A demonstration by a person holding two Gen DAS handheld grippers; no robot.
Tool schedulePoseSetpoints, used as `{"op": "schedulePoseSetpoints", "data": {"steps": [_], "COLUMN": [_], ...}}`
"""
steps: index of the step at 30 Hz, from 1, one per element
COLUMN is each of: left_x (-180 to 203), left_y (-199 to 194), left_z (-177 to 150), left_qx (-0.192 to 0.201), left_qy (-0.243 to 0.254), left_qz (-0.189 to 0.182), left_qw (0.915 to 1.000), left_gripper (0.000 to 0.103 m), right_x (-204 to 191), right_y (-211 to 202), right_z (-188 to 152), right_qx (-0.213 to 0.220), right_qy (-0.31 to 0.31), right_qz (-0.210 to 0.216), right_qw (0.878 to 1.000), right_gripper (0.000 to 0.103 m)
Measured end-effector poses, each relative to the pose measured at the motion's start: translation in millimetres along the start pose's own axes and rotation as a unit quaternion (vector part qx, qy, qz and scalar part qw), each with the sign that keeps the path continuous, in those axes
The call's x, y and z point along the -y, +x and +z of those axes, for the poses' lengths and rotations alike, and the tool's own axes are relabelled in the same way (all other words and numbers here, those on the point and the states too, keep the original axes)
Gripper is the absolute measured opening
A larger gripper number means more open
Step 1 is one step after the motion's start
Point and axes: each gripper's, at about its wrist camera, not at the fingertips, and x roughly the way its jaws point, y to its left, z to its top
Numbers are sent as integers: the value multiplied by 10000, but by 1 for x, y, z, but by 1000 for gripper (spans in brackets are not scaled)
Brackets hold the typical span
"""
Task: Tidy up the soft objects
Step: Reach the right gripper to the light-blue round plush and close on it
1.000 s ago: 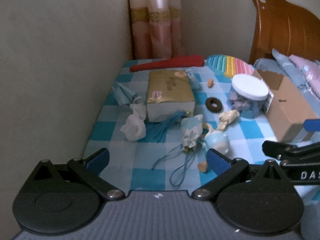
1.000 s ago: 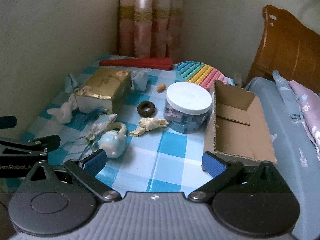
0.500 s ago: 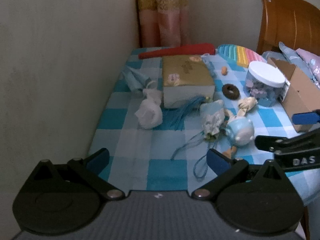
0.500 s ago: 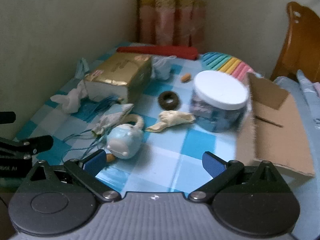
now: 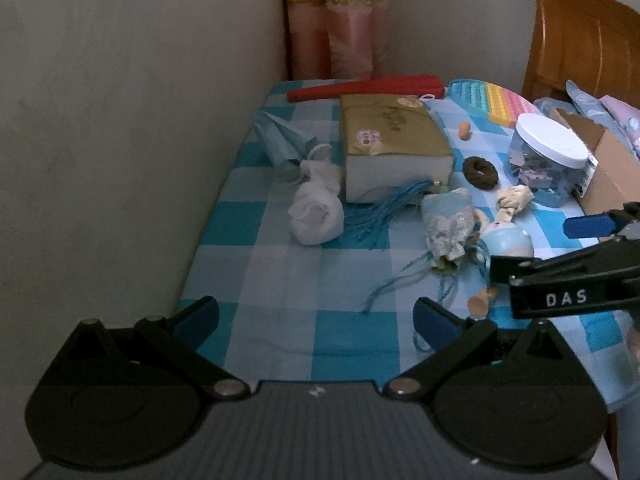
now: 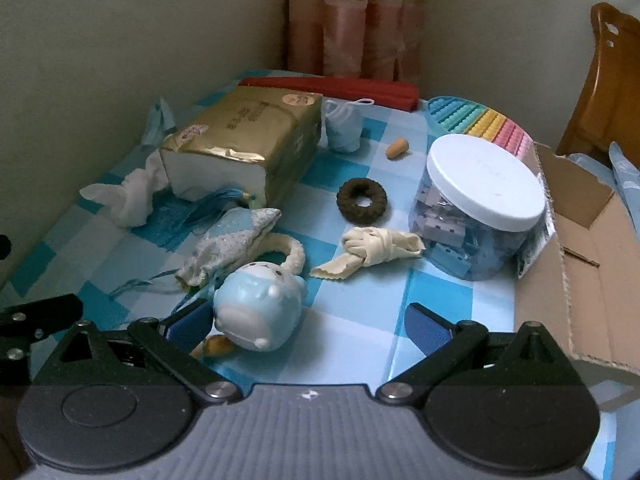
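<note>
Here, in the right wrist view, the white cloth [image 6: 128, 196] lies at the left edge of the checked table [image 6: 360, 320], with the gold pack [image 6: 248, 140] just right of it in the upper left. Below the pack a glittery pouch [image 6: 232, 248] sits touching a pale blue plush [image 6: 258, 312] at lower centre. The right gripper [image 6: 308, 326] is spread wide, pinching nothing; its left finger [image 6: 188, 326] is just beside the plush. Right of the plush lie a knotted rag [image 6: 376, 252] and, above it, a brown ring [image 6: 362, 200]. Further right stands a white-lidded jar [image 6: 480, 208], and an open carton [image 6: 580, 256] fills the right edge. In the left wrist view the left gripper [image 5: 316, 316] is likewise spread and empty, low over bare table near its front edge; the cloth [image 5: 316, 208] sits centre-left, the pouch [image 5: 446, 228] and plush [image 5: 506, 240] centre-right, and the right gripper [image 5: 576, 276] enters from the right edge.
</note>
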Motion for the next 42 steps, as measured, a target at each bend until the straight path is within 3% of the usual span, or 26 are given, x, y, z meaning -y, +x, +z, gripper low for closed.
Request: {"op": "schedulePoseSetpoints", "data": {"steps": [9, 16, 27, 33, 42], "left_x": [2, 5, 9, 10, 23], "left_y": [2, 1, 3, 9, 6], "left_z": [1, 1, 0, -1, -3], "left_qx": [-12, 30, 8, -132, -55], "left_qy": [13, -8, 100, 101, 394], "left_qz": [-50, -202, -160, -225, -459], "left_qw": [10000, 9998, 9998, 9996, 9982], "left_gripper": [102, 102, 102, 102, 102], "right_x": [12, 19, 2, -12, -1], "right_y": [0, 3, 5, -2, -11], "right_z": [-7, -15, -19, -15, -20], "right_qx": [20, 73, 329, 582, 507], "right_qy": [116, 47, -569, -915, -715], "right_qz": [-117, 148, 234, 379, 361], "right_qw": [9999, 9999, 9976, 9934, 9955], "right_gripper": [103, 103, 78, 54, 53]}}
